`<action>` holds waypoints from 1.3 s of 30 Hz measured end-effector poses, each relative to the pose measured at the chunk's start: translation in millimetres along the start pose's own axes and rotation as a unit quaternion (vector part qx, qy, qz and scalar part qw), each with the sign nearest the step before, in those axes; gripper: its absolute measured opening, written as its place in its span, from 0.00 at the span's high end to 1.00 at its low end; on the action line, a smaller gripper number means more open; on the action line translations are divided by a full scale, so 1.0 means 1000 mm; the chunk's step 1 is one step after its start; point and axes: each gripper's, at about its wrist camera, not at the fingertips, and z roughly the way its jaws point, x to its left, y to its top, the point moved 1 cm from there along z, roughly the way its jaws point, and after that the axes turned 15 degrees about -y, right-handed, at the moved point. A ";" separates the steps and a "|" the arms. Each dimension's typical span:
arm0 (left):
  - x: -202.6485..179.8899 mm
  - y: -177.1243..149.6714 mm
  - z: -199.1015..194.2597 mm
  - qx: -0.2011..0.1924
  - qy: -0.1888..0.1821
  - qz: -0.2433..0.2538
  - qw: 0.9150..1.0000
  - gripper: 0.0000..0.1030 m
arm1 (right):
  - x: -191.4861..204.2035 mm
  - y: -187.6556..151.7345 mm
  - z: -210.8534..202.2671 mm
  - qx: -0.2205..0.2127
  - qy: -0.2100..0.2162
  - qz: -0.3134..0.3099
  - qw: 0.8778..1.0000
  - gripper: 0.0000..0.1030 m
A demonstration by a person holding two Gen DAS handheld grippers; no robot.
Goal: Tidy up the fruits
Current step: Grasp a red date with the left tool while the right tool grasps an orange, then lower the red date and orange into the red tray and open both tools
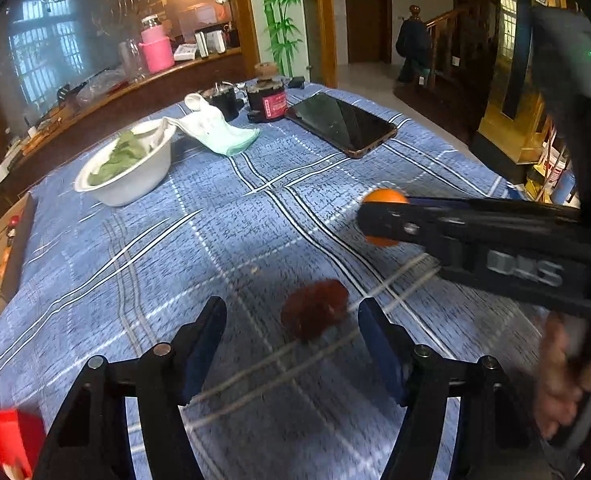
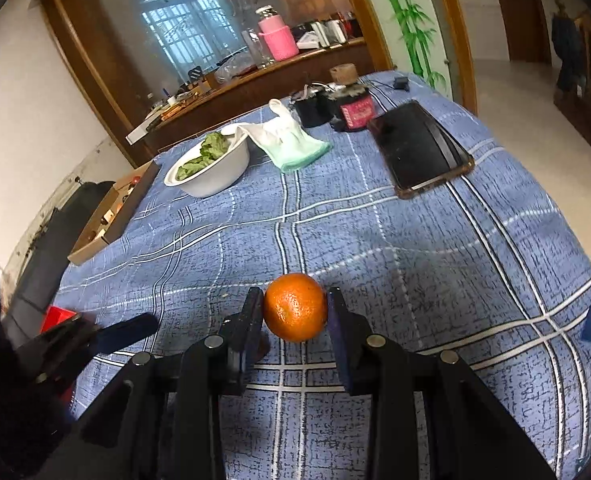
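Observation:
An orange (image 2: 295, 307) sits between the blue pads of my right gripper (image 2: 293, 312), which is shut on it over the blue plaid tablecloth (image 2: 375, 240). The left wrist view shows that gripper (image 1: 379, 218) coming in from the right, with the orange (image 1: 385, 196) peeking above and below its near finger. A small dark-red rough-skinned fruit (image 1: 313, 308), blurred, lies on the cloth between the tips of my left gripper (image 1: 291, 320), nearer the right finger. That gripper is open and no pad touches the fruit.
A white bowl of green leaves (image 1: 127, 168) stands at the back left, with a white-green cloth (image 1: 219, 128) beside it. A dark jar (image 1: 267, 100) and a black tablet (image 1: 341, 124) lie further back. A red box (image 1: 7, 436) is at the near left, a cardboard box (image 2: 111, 212) at the table's left edge.

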 end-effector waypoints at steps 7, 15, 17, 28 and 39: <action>-0.012 -0.004 0.021 0.030 -0.002 0.023 0.999 0.62 | -0.001 0.001 -0.007 -0.010 0.009 0.009 1.000 0.70; -0.003 -0.018 -0.034 -0.015 0.015 -0.015 1.000 0.69 | -0.003 0.000 -0.008 -0.027 -0.010 0.008 1.000 0.70; 0.007 -0.030 -0.065 -0.041 0.023 -0.037 0.998 0.69 | -0.002 -0.001 -0.006 -0.028 -0.016 0.004 0.999 0.70; 0.105 -0.141 -0.225 -0.159 0.099 -0.202 0.961 0.68 | 0.043 -0.021 -0.024 -0.016 -0.019 -0.042 0.999 0.70; 0.178 -0.228 -0.273 -0.188 0.160 -0.303 0.921 0.68 | 0.229 -0.074 -0.062 0.018 0.103 -0.192 0.976 0.70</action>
